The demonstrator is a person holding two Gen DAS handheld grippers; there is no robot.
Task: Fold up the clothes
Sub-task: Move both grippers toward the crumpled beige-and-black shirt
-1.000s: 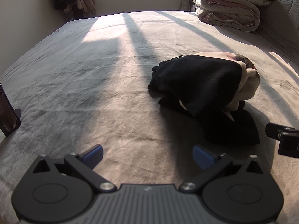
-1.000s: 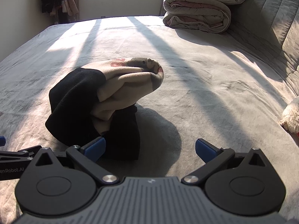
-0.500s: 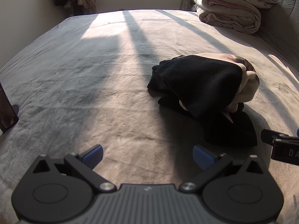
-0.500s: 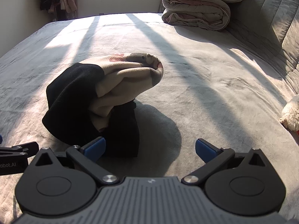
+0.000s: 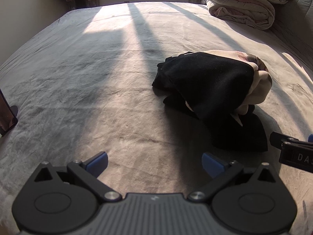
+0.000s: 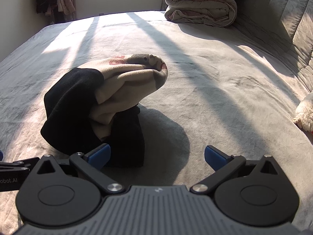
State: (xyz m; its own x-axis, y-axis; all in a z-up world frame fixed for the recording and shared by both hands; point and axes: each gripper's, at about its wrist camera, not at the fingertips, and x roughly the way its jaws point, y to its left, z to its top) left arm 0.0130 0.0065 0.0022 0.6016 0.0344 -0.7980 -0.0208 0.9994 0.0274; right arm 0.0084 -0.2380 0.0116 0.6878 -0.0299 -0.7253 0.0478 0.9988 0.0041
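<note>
Both claws are hovering released and empty: left gripper (image 5: 154, 161), right gripper (image 6: 157, 155). Crumpled black-and-beige fleece garment (image 6: 101, 105) is lying mid-bed on grey plush bedspread (image 5: 97, 78), just ahead of the right gripper. Each claw should be seeking a separate hem edge, then spreading flat. Folded beige quilt (image 6: 199, 5) at the far corner and white fluffy object (image 6: 305, 115) at the right edge are standing clear.

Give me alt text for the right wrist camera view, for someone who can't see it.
A crumpled black and beige garment lies heaped on a sunlit grey bed, just ahead of the open, empty right gripper. A folded duvet sits at the bed's far end, and part of the left gripper shows at the left edge.
</note>
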